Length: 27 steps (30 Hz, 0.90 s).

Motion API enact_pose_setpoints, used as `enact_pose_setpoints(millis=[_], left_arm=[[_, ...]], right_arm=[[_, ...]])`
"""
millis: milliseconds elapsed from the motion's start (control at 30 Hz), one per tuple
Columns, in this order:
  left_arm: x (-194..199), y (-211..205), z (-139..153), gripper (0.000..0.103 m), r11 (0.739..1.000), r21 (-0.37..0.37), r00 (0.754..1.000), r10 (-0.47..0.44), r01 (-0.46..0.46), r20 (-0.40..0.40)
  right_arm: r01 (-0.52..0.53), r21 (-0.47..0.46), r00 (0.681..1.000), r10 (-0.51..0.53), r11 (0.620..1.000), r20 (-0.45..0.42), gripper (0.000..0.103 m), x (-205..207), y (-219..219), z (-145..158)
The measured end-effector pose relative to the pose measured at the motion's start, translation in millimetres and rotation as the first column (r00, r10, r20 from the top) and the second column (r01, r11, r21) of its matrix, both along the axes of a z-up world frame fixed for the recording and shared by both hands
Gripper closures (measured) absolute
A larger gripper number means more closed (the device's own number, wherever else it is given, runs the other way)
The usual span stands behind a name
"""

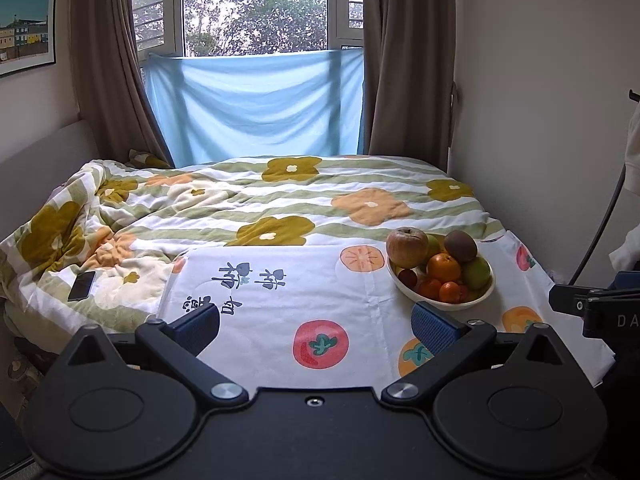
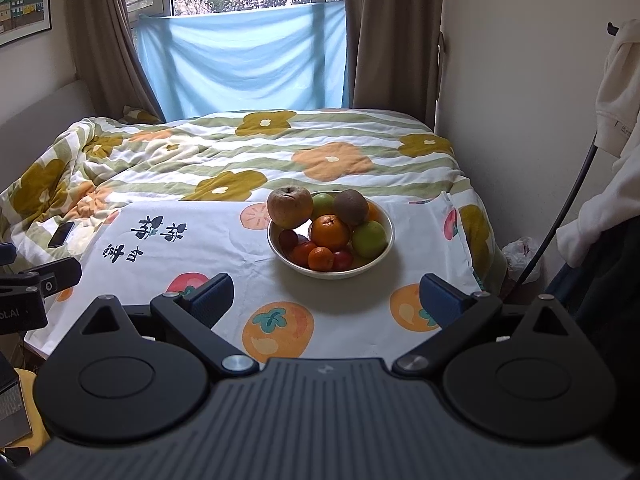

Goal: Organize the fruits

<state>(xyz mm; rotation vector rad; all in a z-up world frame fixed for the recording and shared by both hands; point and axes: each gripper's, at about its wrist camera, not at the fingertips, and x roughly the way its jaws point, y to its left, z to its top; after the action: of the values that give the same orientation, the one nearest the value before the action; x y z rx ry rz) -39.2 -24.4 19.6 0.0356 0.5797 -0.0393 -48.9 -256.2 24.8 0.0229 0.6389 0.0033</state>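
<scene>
A white bowl (image 2: pixel 382 254) full of fruit stands on a table with a fruit-print cloth (image 2: pixel 192 248). It holds a brownish apple (image 2: pixel 289 206), a kiwi (image 2: pixel 351 207), a large orange (image 2: pixel 330 232), a green fruit (image 2: pixel 370 239), small tangerines and dark red plums. The bowl also shows in the left wrist view (image 1: pixel 486 294), to the right. My right gripper (image 2: pixel 326 300) is open and empty, just in front of the bowl. My left gripper (image 1: pixel 316 326) is open and empty, over the cloth to the left of the bowl.
A bed with a flowered quilt (image 1: pixel 280 200) lies behind the table, with a dark phone (image 1: pixel 82 285) on it at left. A wall and hanging white clothes (image 2: pixel 618 92) are at right. A window with curtains is at the back.
</scene>
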Motion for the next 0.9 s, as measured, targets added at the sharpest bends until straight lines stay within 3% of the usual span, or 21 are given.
enact_pose_setpoints(millis=[900], left_arm=[[15.8, 7.9, -5.9, 0.000, 1.000, 0.016, 1.000, -0.017, 0.017, -0.015]], right_arm=[[0.004, 0.004, 1.000, -0.004, 1.000, -0.020, 0.000, 17.6, 7.8, -4.4]])
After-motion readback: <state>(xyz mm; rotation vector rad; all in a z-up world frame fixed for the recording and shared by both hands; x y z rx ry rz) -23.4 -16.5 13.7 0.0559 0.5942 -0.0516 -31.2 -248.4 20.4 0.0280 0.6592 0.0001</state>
